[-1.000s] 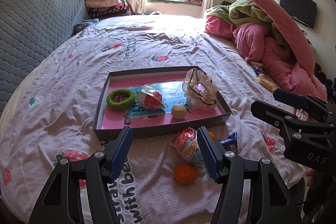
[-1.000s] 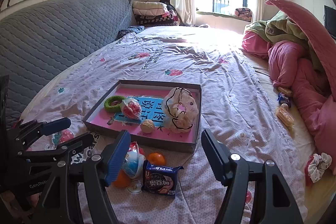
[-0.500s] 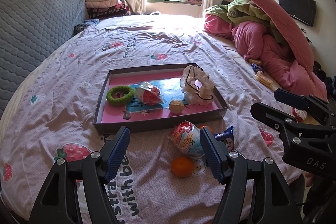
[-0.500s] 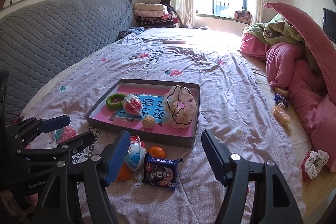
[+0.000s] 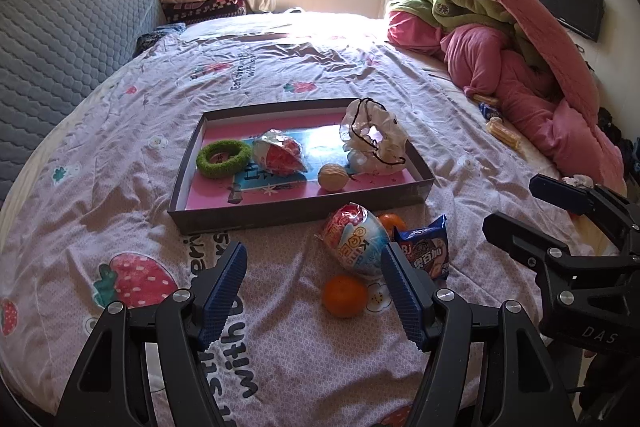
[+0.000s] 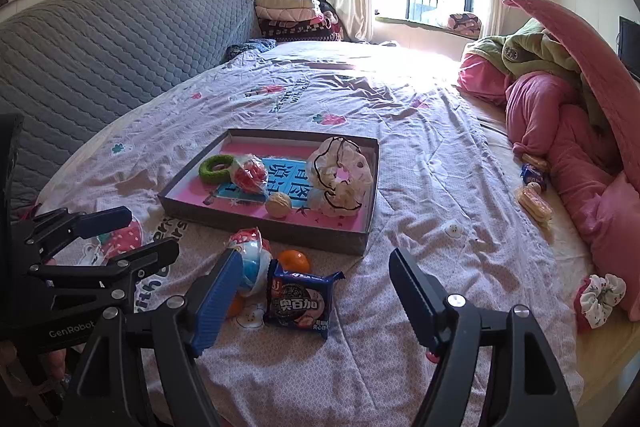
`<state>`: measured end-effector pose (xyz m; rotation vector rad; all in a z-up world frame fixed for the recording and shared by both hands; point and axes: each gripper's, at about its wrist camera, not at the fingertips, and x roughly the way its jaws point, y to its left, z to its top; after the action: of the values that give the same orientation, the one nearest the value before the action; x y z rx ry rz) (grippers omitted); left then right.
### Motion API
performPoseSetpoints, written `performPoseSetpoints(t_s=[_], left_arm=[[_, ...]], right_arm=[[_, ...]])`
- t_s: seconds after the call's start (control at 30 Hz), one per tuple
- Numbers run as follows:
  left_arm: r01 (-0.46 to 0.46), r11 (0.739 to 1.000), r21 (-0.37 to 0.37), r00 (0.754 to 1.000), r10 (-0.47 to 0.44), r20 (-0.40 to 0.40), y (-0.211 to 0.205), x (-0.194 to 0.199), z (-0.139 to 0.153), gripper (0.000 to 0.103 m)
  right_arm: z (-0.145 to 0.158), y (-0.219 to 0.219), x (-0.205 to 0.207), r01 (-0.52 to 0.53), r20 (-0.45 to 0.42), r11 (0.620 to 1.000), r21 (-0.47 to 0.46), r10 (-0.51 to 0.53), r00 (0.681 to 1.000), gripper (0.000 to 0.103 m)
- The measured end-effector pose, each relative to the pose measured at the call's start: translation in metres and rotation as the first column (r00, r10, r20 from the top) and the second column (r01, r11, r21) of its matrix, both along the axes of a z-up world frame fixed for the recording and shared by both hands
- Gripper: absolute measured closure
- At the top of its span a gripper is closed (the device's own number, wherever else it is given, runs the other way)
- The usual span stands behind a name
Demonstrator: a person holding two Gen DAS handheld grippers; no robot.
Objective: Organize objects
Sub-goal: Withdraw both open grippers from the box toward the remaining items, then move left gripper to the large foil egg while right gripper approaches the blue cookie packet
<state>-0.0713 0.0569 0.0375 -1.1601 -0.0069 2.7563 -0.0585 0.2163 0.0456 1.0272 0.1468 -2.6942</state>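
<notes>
Both your grippers had eased down toward the loose snacks on the bed since a second earlier. Your left gripper stood wide apart and empty, the nearer orange just beyond its fingertips. Your right gripper was opening, the blue cookie packet lying between its jaws, untouched. Probably best to close across the packet's middle, then lift it into the tray just beyond.
</notes>
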Motion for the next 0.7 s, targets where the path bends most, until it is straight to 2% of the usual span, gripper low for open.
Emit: performPoseSetpoints(t_s=[0.27, 0.7], left_arm=[[0.009, 1.0, -0.004, 1.0, -0.009, 0.016, 0.008, -0.001, -0.005, 0.032], [0.017, 1.0, 0.001, 0.998, -0.017, 0.06, 0.016, -0.015, -0.023, 0.032]], right_arm=[[-0.02, -0.002, 0.007, -0.019, 0.028, 0.999, 0.028, 0.018, 0.999, 0.028], [-0.047, -0.007, 0.003, -0.039, 0.067, 0.999, 0.023, 0.038, 0.997, 0.026]])
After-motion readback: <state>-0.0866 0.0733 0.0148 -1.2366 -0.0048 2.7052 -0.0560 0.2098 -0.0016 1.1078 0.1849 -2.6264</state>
